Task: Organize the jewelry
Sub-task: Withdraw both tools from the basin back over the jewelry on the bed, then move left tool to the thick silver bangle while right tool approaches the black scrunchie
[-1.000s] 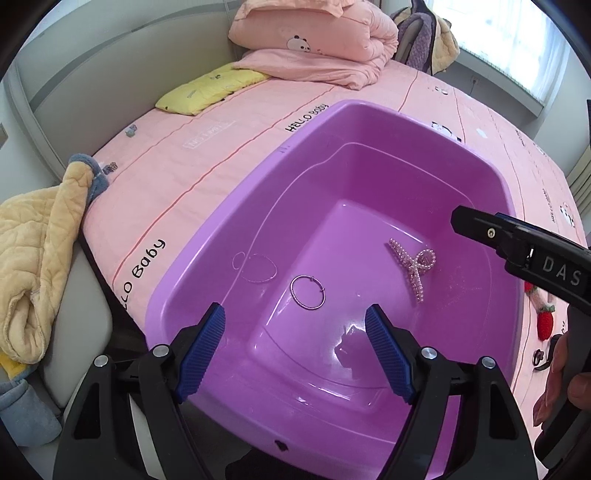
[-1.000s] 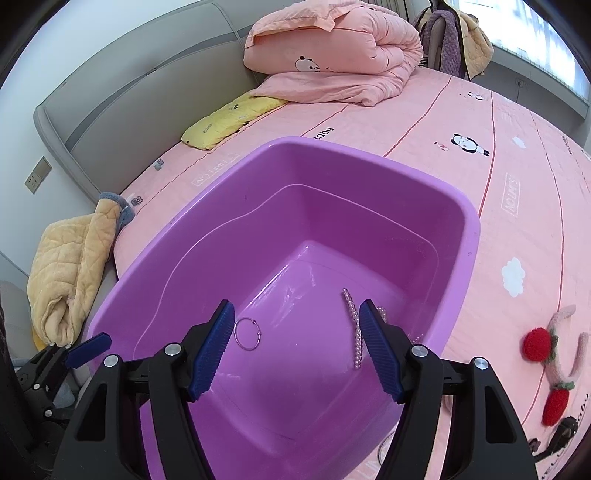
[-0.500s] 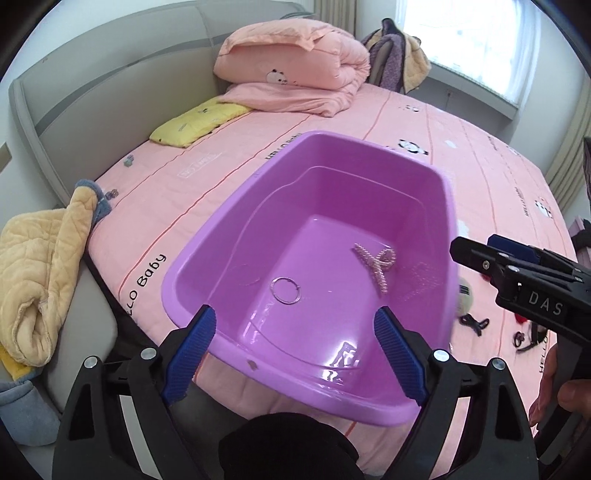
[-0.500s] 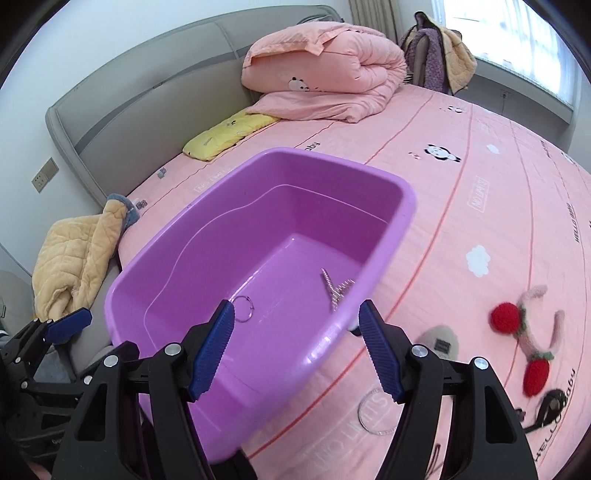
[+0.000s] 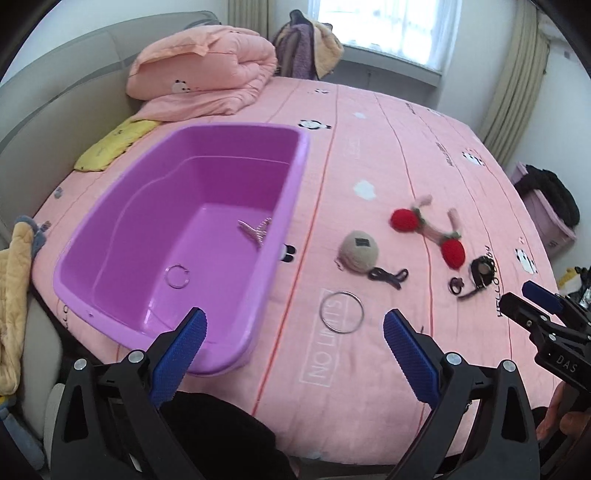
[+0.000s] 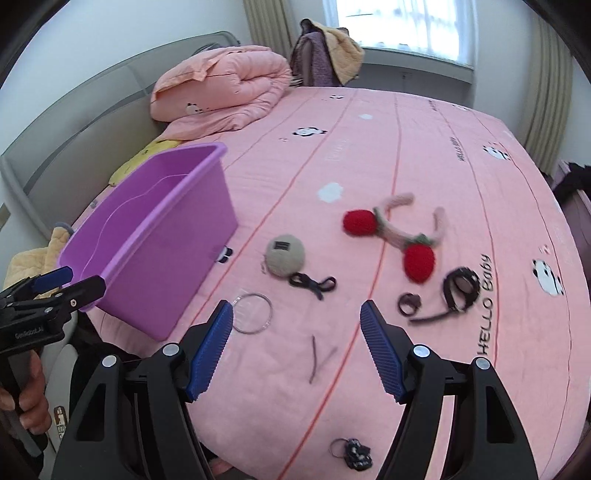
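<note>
A: What do the things lie on?

B: A bed (image 5: 406, 155) under a pink sheet with red lines, small pandas, white clouds and print such as "HELLO Baby". A grey padded headboard (image 5: 55, 110) runs along its left side, with a folded pink quilt (image 5: 207, 77) and a yellow pillow (image 5: 110, 144) by it.

A: And the room?

B: A bright window (image 6: 402, 22) at the far end with beige curtains, and clothes heaped on a chair (image 6: 325, 55) below it. A yellow quilted cloth (image 5: 11, 295) hangs off the bed's near left corner.

A: Where is the jewelry?

B: A purple tub (image 5: 288, 206) sits on the left part of the bed; a pearl hair clip (image 5: 255, 230) and a thin ring (image 5: 177, 275) lie on its floor. Outside it, on the sheet, lie a metal bangle (image 6: 253, 312), a beige knitted ball (image 6: 286, 254) with a dark tie, a headband with two red strawberries (image 6: 391, 232), a dark strap (image 6: 460, 288), a small dark ring (image 6: 409, 303), a thin dark pin (image 6: 314, 356) and a keyring charm (image 6: 354, 452) at the near edge.

A: The grippers?

B: The left gripper (image 5: 293, 345) is opening wide, with nothing between the jaws, above the tub's near corner and the bangle. The right gripper (image 6: 297, 347) stands partly open and empty over the pin.
</note>
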A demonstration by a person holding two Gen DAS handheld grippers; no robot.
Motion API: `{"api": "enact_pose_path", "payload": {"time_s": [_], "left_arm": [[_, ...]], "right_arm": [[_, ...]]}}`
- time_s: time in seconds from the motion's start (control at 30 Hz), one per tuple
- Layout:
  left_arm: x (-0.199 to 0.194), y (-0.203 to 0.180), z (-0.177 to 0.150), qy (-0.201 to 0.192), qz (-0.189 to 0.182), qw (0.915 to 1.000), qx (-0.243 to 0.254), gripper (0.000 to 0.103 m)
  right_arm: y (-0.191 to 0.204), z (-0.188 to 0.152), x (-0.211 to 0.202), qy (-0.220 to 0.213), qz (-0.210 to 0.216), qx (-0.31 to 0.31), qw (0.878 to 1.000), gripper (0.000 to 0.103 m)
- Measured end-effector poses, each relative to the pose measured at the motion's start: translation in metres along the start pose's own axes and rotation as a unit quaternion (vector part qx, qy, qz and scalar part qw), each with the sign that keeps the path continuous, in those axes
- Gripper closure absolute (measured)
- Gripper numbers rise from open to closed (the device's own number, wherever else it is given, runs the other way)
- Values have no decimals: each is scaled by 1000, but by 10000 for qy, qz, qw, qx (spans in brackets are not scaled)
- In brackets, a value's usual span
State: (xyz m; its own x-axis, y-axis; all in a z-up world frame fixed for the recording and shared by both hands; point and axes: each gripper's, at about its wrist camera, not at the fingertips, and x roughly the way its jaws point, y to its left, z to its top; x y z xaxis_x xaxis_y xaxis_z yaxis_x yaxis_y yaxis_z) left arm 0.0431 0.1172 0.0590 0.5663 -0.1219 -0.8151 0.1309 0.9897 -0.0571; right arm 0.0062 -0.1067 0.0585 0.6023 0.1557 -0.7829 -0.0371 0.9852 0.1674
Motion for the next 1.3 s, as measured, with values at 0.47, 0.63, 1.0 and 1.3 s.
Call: {"api": "enact_pose_path", "payload": {"time_s": [0.47, 0.63, 1.0, 1.3], "left_arm": [[78, -78, -65, 582, -316, 9971, 369, 8], [102, -70, -72, 742, -75, 9966, 346, 8], [159, -48, -60, 1076, 322, 9936, 80, 8], [206, -61, -44, 1158, 361, 9924, 187, 8]], "right_arm": [[-81, -130, 28, 652, -435, 1165, 9901, 35], [-79, -150, 57, 1046, -454, 1074, 9877, 35], [-83, -172, 82, 1367, -503, 1004, 9842, 35], [-79, -176, 93, 1467, -589, 805, 9841, 35]]}}
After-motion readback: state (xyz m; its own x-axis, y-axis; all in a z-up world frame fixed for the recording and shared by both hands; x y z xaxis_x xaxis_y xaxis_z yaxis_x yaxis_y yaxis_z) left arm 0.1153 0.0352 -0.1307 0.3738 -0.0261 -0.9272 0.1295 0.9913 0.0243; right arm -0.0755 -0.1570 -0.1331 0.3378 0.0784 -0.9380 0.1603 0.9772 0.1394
